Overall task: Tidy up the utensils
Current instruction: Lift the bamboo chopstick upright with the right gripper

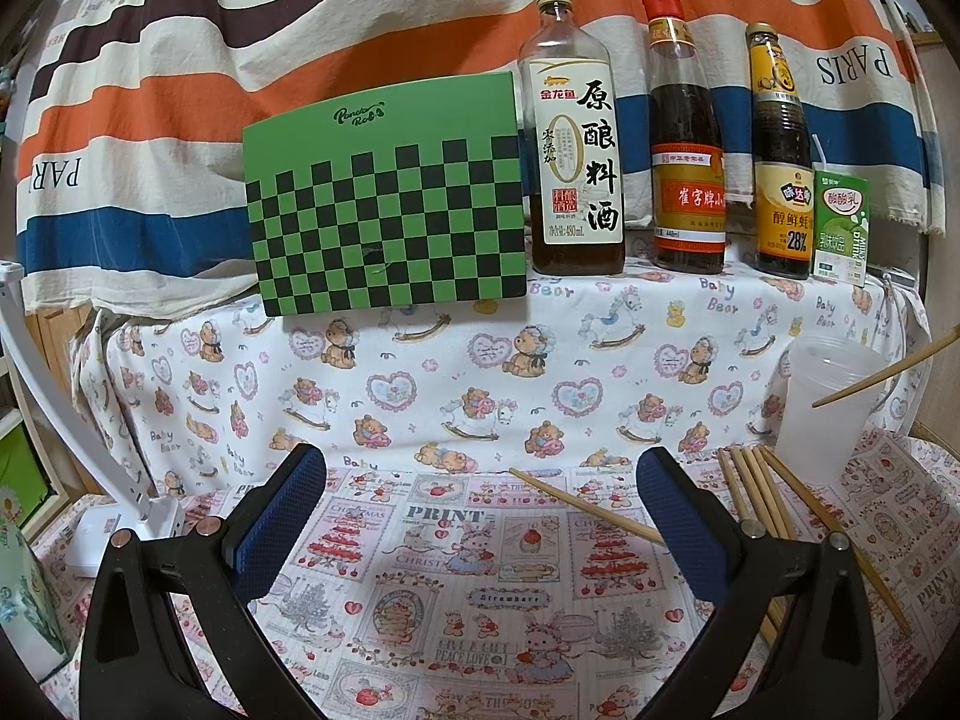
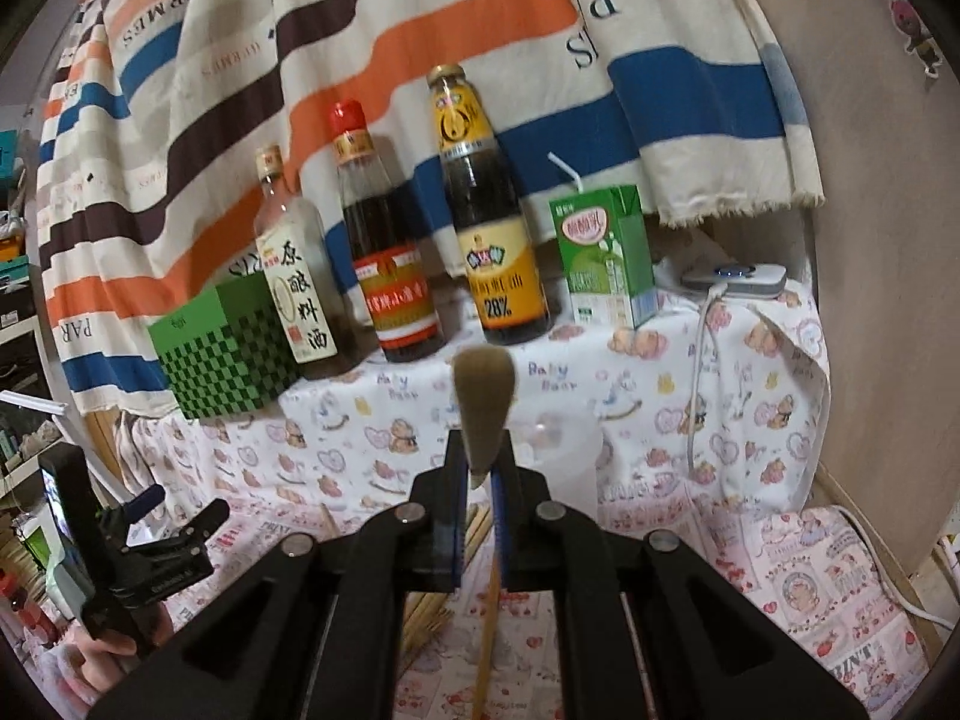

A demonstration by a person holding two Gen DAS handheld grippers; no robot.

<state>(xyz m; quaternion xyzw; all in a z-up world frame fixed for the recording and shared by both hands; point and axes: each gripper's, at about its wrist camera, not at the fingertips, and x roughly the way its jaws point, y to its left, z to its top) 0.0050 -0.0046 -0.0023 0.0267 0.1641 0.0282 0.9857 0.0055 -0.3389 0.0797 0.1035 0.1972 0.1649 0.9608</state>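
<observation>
My left gripper (image 1: pixel 480 504) is open and low over the printed cloth, with nothing between its blue pads. A single wooden chopstick (image 1: pixel 582 510) lies on the cloth between its fingers, and a bundle of chopsticks (image 1: pixel 762 498) lies just right of the right finger. A clear plastic cup (image 1: pixel 822 402) stands behind the bundle. My right gripper (image 2: pixel 480 456) is shut on one chopstick (image 2: pixel 485 402), which runs through the jaws and looks blurred and thick at its near end. That held chopstick (image 1: pixel 888 372) hangs in the air beside the cup's rim. The cup (image 2: pixel 564 444) shows faintly behind the right fingers.
A green checkered box (image 1: pixel 384 204), three sauce bottles (image 1: pixel 687 156) and a green drink carton (image 1: pixel 840 228) stand on the raised shelf at the back. A white device with a cable (image 2: pixel 738 279) sits at the shelf's right end. A white lamp base (image 1: pixel 120 534) is at the left.
</observation>
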